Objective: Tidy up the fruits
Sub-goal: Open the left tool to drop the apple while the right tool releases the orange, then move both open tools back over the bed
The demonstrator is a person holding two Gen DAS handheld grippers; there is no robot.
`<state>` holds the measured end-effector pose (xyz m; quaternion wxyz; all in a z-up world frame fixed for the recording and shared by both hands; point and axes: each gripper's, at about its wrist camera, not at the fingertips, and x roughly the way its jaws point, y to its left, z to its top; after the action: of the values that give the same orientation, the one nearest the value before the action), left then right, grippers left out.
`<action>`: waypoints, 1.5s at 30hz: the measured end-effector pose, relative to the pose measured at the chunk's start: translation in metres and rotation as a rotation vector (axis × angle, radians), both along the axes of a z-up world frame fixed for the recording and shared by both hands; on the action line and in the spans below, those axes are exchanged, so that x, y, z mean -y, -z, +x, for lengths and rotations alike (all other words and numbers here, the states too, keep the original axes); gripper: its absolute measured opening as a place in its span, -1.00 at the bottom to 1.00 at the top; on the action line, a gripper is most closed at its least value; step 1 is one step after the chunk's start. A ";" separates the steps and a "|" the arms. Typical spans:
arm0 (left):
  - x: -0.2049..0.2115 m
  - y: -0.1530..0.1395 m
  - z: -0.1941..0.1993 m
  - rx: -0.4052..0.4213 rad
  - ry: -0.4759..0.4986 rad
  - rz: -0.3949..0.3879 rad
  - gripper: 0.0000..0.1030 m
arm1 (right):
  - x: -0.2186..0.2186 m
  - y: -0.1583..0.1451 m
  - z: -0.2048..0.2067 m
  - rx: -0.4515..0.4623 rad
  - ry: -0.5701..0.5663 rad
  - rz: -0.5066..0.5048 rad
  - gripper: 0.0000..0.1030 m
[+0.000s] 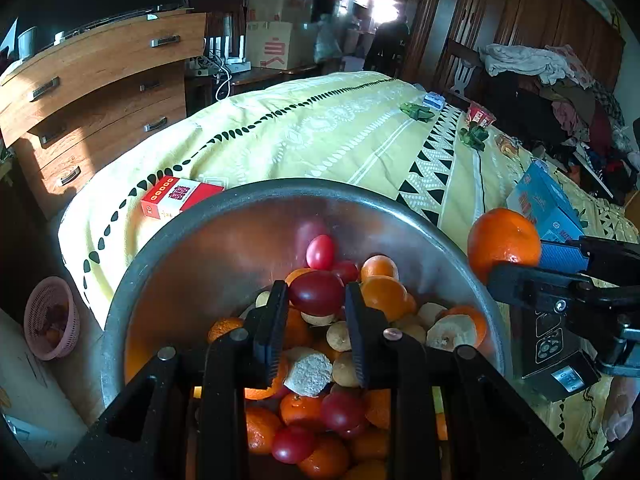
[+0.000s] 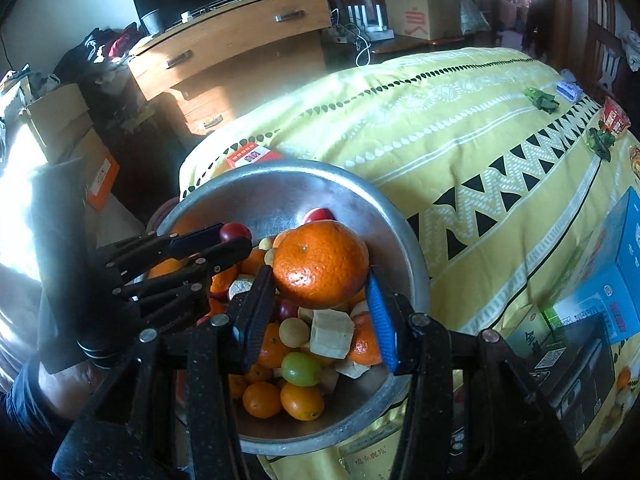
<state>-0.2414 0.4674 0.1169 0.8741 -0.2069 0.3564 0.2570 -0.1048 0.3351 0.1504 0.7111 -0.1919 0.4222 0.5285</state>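
Steel bowl (image 1: pixel 168 248) hid lower fruit; left claw (image 1: pixel 316 300) pinched a red tomato (image 1: pixel 316 293), right claw (image 2: pixel 320 280) clasped an orange (image 2: pixel 320 264).

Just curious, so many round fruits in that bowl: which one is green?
The small green fruit near the front of the metal bowl, just below the right tool. Everything round it is orange, red or pale.

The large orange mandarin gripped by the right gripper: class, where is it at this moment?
The large orange mandarin sits between the right gripper's fingers, over the round metal bowl of mixed fruit; in the left wrist view it appears at the right, beside the bowl's rim.
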 end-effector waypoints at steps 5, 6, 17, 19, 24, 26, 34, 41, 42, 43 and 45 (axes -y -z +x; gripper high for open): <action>-0.001 0.000 0.000 0.001 0.001 -0.003 -0.45 | -0.007 0.003 0.000 0.000 0.003 -0.013 -0.09; -0.001 0.001 0.000 0.001 0.000 -0.002 -0.45 | -0.008 0.004 0.000 -0.001 0.003 -0.015 -0.09; -0.005 0.006 0.002 -0.015 -0.009 -0.011 -0.31 | -0.013 0.011 -0.002 -0.008 0.000 -0.036 -0.06; -0.006 0.005 0.001 -0.011 -0.017 -0.009 -0.15 | -0.013 0.013 0.000 -0.013 0.006 -0.040 -0.06; -0.006 0.004 -0.001 -0.018 -0.042 0.002 0.21 | -0.013 0.011 0.002 -0.007 0.009 -0.033 -0.06; -0.006 0.004 -0.002 -0.025 -0.057 0.009 0.33 | -0.011 0.008 0.000 -0.002 0.007 -0.026 -0.04; 0.005 -0.009 -0.004 -0.044 -0.095 0.087 0.57 | 0.022 -0.019 -0.018 0.055 0.021 0.064 0.28; 0.035 -0.038 -0.001 -0.018 -0.091 0.161 0.82 | 0.089 -0.039 -0.046 0.175 0.075 0.135 0.48; 0.041 -0.043 0.000 -0.009 -0.087 0.172 0.83 | 0.100 -0.039 -0.050 0.191 0.082 0.138 0.50; 0.049 -0.049 0.001 -0.001 -0.083 0.186 0.84 | 0.108 -0.039 -0.053 0.201 0.088 0.139 0.52; 0.065 -0.060 0.006 0.015 -0.068 0.213 0.86 | 0.133 -0.036 -0.061 0.223 0.111 0.136 0.53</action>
<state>-0.2352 0.4021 0.1770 0.8845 -0.1267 0.3134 0.3216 -0.1655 0.2022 0.1860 0.7931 -0.1773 0.3136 0.4912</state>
